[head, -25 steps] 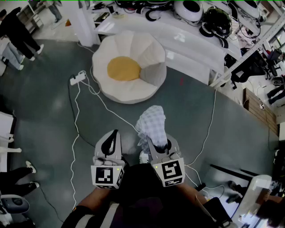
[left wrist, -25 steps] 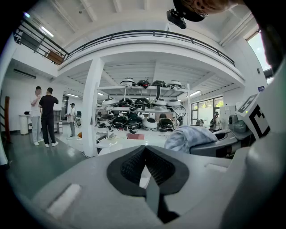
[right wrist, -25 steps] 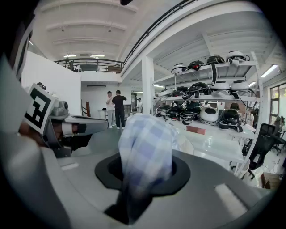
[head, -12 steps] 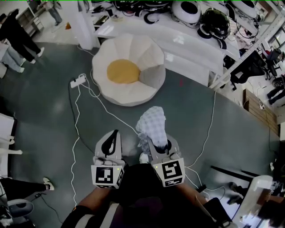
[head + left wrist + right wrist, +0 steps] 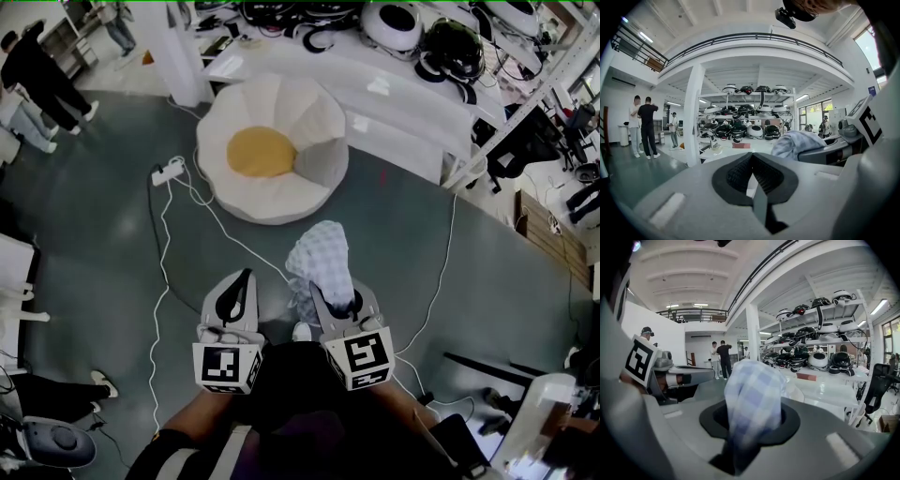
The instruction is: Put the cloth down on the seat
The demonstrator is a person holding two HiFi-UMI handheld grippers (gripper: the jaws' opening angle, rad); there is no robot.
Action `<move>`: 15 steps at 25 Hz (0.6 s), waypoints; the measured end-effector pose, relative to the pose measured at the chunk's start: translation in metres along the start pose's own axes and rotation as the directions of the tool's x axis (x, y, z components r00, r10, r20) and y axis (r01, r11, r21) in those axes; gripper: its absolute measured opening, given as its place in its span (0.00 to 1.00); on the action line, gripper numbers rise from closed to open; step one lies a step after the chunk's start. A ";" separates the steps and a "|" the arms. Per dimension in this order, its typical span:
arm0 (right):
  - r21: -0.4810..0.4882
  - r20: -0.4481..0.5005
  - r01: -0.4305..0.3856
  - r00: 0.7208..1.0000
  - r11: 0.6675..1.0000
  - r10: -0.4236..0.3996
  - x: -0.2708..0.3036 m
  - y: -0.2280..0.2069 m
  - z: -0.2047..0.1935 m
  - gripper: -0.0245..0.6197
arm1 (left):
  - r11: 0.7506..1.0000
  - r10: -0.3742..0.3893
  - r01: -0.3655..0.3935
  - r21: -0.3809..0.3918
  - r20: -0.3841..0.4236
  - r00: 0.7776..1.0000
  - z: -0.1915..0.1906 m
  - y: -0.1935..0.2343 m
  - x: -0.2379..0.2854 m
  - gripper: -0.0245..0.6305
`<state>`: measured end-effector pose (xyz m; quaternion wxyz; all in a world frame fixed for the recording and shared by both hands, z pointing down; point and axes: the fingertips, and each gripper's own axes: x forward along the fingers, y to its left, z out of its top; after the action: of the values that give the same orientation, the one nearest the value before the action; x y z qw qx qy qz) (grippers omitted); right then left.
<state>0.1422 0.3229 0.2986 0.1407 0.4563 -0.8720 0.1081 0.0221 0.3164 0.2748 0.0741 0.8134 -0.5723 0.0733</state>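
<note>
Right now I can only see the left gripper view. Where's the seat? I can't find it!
Observer: In the head view, the round white seat sits on the floor ahead of both grippers, with a yellow cushion in its middle.
Operator: Who's got the cloth?
Observer: The right gripper is shut on the checked cloth, bunched between its jaws.
Operator: Is anything in the way?
Observer: A white cable lies across the floor between you and the seat.

One cloth (image 5: 319, 255), one seat (image 5: 274, 195), two tools (image 5: 245, 279) (image 5: 326, 298)
</note>
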 end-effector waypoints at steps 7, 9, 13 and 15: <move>0.017 0.017 0.023 1.000 1.000 -0.024 -0.003 -0.009 0.003 0.21 | 1.000 -0.010 0.010 0.020 0.005 1.000 0.007 -0.002 0.001 0.04; 0.027 0.014 0.032 0.999 0.999 -0.032 0.001 -0.010 0.004 0.21 | 1.000 -0.021 0.021 0.019 0.002 1.000 0.007 0.000 0.005 0.04; 0.024 -0.002 0.041 0.999 0.999 -0.041 0.017 -0.011 0.008 0.21 | 0.999 -0.043 0.043 -0.001 -0.009 0.999 0.005 0.009 0.023 0.04; 0.025 -0.010 0.050 0.999 0.998 -0.050 0.026 -0.018 0.011 0.21 | 0.999 -0.054 0.053 -0.009 -0.011 0.998 0.006 0.012 0.037 0.04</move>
<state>0.1416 0.2896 0.2980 0.1417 0.4792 -0.8581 0.1179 0.0236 0.2769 0.2767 0.0830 0.8276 -0.5502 0.0734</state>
